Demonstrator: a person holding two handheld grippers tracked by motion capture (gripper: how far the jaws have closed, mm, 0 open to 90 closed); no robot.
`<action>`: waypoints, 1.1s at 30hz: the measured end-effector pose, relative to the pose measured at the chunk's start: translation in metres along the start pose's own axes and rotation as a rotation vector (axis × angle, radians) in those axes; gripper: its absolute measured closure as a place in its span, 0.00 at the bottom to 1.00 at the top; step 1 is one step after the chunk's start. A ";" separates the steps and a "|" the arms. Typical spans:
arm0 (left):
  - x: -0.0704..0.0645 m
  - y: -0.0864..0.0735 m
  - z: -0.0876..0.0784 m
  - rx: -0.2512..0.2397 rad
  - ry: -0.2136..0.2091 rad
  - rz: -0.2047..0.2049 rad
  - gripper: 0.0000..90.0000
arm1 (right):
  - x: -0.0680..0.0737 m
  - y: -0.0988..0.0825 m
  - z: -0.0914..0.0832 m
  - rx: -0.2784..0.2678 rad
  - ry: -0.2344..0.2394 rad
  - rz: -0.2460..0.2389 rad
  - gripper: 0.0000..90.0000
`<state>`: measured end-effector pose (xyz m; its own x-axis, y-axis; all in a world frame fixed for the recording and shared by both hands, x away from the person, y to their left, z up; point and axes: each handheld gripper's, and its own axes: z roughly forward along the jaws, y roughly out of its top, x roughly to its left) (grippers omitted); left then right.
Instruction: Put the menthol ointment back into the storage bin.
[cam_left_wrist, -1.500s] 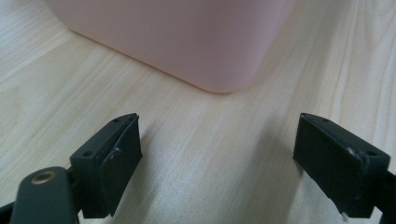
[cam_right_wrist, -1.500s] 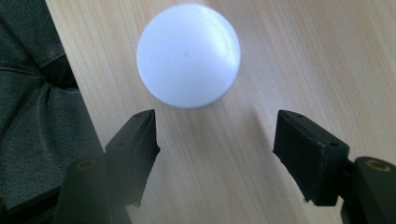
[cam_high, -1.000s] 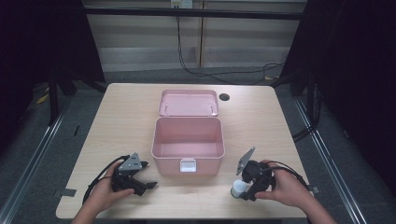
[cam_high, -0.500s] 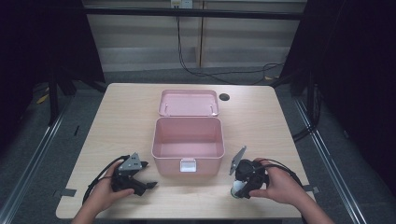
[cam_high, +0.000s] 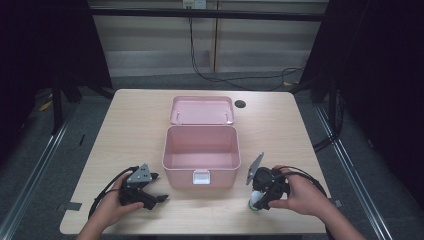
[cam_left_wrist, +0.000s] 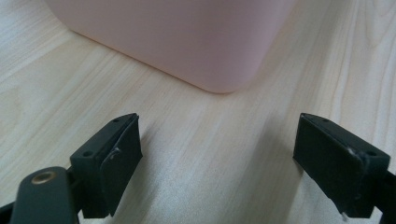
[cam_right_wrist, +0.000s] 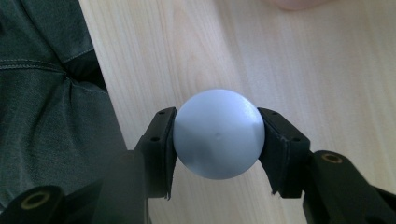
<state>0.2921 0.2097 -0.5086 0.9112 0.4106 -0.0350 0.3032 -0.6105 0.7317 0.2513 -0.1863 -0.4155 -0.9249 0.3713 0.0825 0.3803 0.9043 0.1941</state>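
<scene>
A pink box (cam_high: 176, 175) stands open at mid-table, its lid (cam_high: 201, 110) lying back behind it; nothing shows inside. My right gripper (cam_high: 258, 198) is at the front right of the table, pointing down, shut on a pale blue-white rounded object (cam_high: 255, 201). In the right gripper view both pads press the sides of that object (cam_right_wrist: 217, 135), with the gripper (cam_right_wrist: 217, 144) over the wooden tabletop. My left gripper (cam_high: 159, 199) rests at the front left, open. Between its fingers (cam_left_wrist: 219, 163) is bare wood, and the box's corner (cam_left_wrist: 187, 37) lies just ahead.
A dark round hole (cam_high: 240, 104) sits in the tabletop right of the lid. The table's front edge (cam_high: 200, 232) is close to both hands. Dark trouser cloth (cam_right_wrist: 46, 116) lies beyond that edge in the right gripper view. Cables (cam_high: 225, 80) run on the floor behind.
The right hand has turned slightly and settled onto the pale object, and its jaws now clasp it. The left hand has stayed put.
</scene>
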 end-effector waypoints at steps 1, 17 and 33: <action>0.000 0.000 0.000 0.000 0.000 0.000 0.16 | 0.000 0.001 -0.003 0.000 0.004 0.005 0.56; 0.000 0.000 0.000 0.000 0.000 -0.001 0.16 | -0.011 0.014 -0.042 0.009 -0.003 0.008 0.56; 0.000 0.000 0.000 0.000 0.004 -0.001 0.16 | -0.034 0.027 -0.081 -0.014 -0.032 0.071 0.56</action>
<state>0.2919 0.2099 -0.5085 0.9098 0.4137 -0.0334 0.3044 -0.6102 0.7314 0.2930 -0.1916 -0.3342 -0.8952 0.4408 0.0654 0.4445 0.8727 0.2021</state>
